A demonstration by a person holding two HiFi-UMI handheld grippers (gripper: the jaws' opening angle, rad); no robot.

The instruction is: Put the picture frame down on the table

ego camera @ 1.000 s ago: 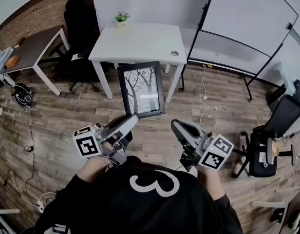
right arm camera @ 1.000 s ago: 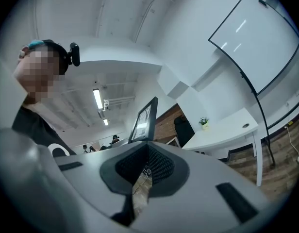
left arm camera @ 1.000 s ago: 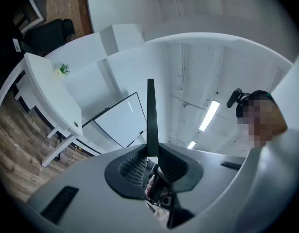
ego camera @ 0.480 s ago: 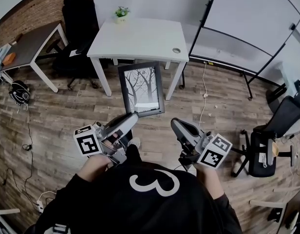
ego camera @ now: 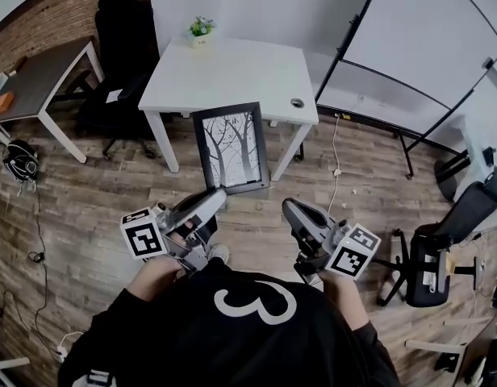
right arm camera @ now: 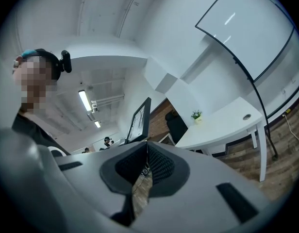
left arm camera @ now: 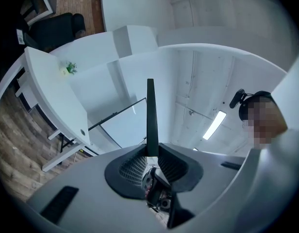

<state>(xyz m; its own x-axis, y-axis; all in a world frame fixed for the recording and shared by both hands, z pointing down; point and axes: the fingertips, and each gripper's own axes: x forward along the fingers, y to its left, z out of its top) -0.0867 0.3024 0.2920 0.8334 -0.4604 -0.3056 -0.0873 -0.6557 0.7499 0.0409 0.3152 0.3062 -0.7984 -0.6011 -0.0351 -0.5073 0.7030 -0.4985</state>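
The left tool (ego camera: 217, 196) pinches the frame (ego camera: 231, 145) by its bottom edge, upright at picture centre, below the white surface (ego camera: 232, 75); the right tool (ego camera: 289, 207) is closed, empty. Gripped on one edge, the frame could pivot or clip the surface's rim

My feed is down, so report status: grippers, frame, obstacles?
Left gripper shut on picture frame, short of table. Right gripper shut, empty. Small plant on table's far corner.
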